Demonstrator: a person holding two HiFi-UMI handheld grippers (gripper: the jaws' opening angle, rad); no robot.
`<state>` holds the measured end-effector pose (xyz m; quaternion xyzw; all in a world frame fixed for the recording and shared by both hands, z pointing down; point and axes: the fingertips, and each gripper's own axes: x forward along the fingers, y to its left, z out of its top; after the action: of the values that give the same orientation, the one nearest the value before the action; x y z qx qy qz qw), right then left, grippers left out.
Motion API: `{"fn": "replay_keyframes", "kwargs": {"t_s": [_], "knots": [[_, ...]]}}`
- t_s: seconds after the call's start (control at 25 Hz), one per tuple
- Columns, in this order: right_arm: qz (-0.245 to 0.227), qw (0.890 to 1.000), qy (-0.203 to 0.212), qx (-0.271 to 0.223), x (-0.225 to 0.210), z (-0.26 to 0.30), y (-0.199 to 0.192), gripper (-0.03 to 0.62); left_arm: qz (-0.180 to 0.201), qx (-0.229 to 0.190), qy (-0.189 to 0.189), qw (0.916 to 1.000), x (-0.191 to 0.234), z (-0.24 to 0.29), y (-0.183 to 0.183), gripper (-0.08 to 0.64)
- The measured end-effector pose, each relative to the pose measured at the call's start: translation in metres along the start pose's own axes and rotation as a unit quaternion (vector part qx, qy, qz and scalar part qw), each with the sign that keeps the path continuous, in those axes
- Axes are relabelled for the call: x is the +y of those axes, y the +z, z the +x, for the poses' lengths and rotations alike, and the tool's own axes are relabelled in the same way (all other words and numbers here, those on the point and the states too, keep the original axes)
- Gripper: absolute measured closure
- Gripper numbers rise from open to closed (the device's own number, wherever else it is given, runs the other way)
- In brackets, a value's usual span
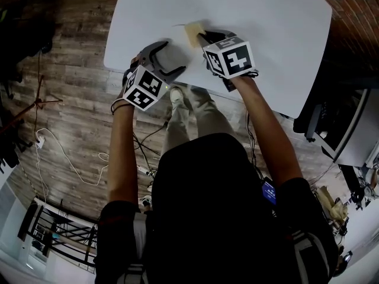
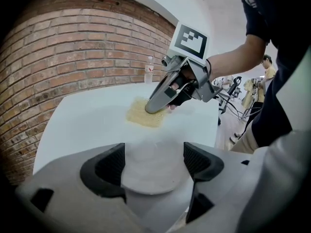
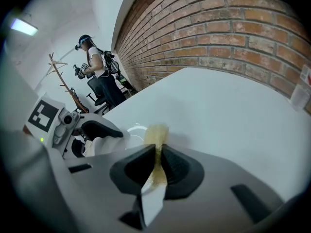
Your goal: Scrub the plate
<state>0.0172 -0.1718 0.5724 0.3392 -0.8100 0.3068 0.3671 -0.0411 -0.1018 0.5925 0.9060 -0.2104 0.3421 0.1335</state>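
on the plate's (image 2: 153,178) near rim my left gripper (image 1: 176,57) clamps down to steady it; right gripper (image 3: 159,152) pinches the yellow sponge (image 2: 143,115) tight, pressed mid-plate for scrubbing.

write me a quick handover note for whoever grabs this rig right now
Left gripper: jaws against both sides of the plate, steadying it on the table.
Right gripper: shut on the sponge, which is down flat at the plate's far side.
Done: plate and sponge both gripped. No dirt or suds visible, so scrub progress can't be judged.
To do: scrub across the plate, then release both.
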Motion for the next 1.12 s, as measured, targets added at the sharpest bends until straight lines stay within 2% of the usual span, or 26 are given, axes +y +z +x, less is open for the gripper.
{"fn": "replay_keyframes", "kwargs": {"t_s": [0.6, 1.12], "knots": [[0.005, 1.0, -0.007, 0.005, -0.001, 0.003, -0.003, 0.548, -0.002, 0.0, -0.002, 1.0, 0.001, 0.002, -0.002, 0.192], [-0.005, 1.0, 0.014, 0.003, 0.017, 0.008, -0.001, 0.548, -0.002, -0.002, -0.001, 1.0, 0.001, 0.002, -0.001, 0.192]]}}
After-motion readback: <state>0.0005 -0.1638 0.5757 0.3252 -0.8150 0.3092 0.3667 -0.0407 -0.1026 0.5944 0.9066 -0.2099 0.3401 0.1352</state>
